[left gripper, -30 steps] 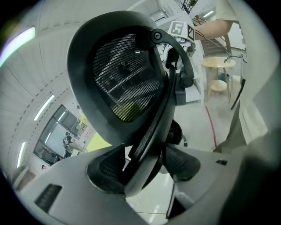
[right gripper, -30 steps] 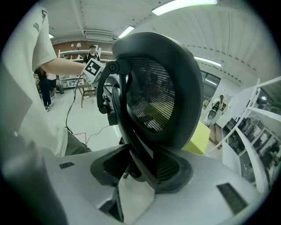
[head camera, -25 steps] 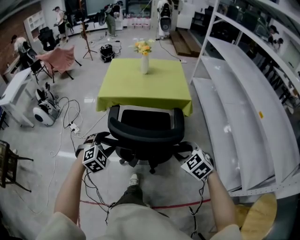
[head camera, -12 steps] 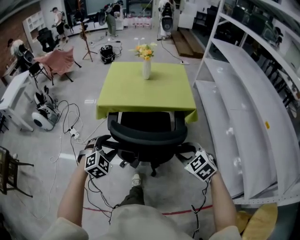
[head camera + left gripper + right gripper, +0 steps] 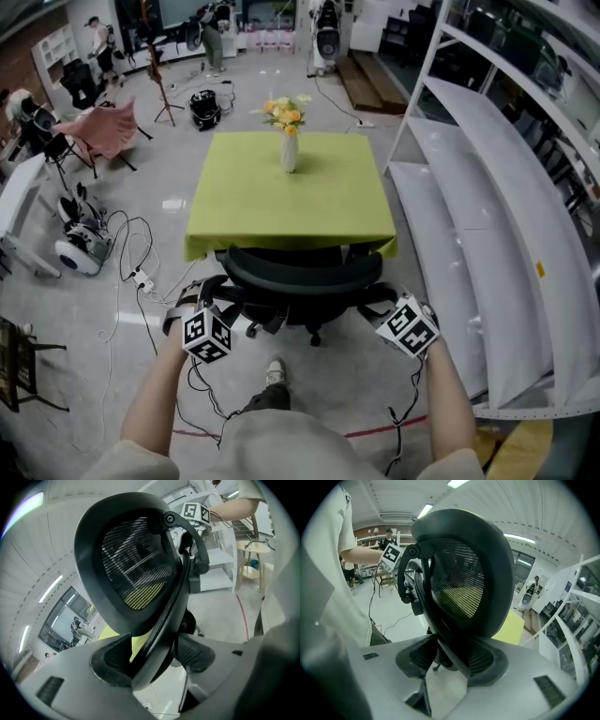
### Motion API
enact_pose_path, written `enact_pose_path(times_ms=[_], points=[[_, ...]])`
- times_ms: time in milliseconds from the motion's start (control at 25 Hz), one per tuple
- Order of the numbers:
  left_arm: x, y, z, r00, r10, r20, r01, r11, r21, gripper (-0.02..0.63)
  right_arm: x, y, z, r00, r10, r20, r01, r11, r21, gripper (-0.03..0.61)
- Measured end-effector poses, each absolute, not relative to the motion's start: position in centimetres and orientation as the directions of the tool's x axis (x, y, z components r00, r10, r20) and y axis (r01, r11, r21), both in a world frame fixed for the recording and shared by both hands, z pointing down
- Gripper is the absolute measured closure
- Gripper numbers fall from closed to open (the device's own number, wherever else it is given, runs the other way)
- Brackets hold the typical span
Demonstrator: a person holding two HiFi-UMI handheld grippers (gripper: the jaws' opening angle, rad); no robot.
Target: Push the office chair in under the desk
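The office chair point(image 5: 302, 272) blocks my way along the desk's point(image 5: 291, 202) near edge. My right is tight: white shelving point(image 5: 487, 216) stands close (its post point(image 5: 415, 89) just beside the desk corner). The left floor point(image 5: 150, 169) is open, save for loose cables point(image 5: 131, 253).

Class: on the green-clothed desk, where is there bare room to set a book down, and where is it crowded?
Free: the yellow-green tablecloth either side of the white vase of yellow flowers, and the whole stretch between vase and near edge. Crowded: the near edge, where the black mesh office chair sits.
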State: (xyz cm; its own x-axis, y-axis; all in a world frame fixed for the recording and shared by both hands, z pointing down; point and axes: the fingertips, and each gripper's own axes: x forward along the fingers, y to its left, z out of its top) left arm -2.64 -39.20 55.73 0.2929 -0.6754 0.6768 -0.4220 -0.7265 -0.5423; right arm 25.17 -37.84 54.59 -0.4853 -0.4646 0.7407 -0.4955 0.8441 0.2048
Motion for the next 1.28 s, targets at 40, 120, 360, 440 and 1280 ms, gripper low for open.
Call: enact_pose_path(times_ms=[40,120,360,440,1280], points=[[-2.7,-40.1,55.8,0.292,-0.671,0.681,-0.422,-0.73,-0.538,0.322,25.2,-38.7,54.6,-0.484,-0.467,0.74,-0.497,0.843,0.207,0.393],[-2.8,-41.8,55.8,0.293,-0.665,0.687,-0.419,-0.735,-0.533,0.322,25.0,-40.4,54.6,-0.486,-0.476,0.733,-0.504,0.838,0.21,0.39],[-3.5,-47.3,55.7,0.28,-0.661,0.696,-0.424,-0.736,-0.528,0.321,24.4,-45.8,54.6,-0.463,-0.497,0.734,-0.536,0.817,0.214,0.387],[-3.6,-49.2,55.7,0.276,-0.652,0.706,-0.428,-0.741,-0.517,0.32,24.3,-47.7,54.5,-0.454,-0.494,0.742,-0.544,0.813,0.208,0.384],[-3.9,-58.7,55.5,0.272,-0.689,0.672,-0.461,-0.706,-0.538,0.307,23.8,-57.8,54.4,-0.479,-0.511,0.714,-0.527,0.818,0.231,0.376]])
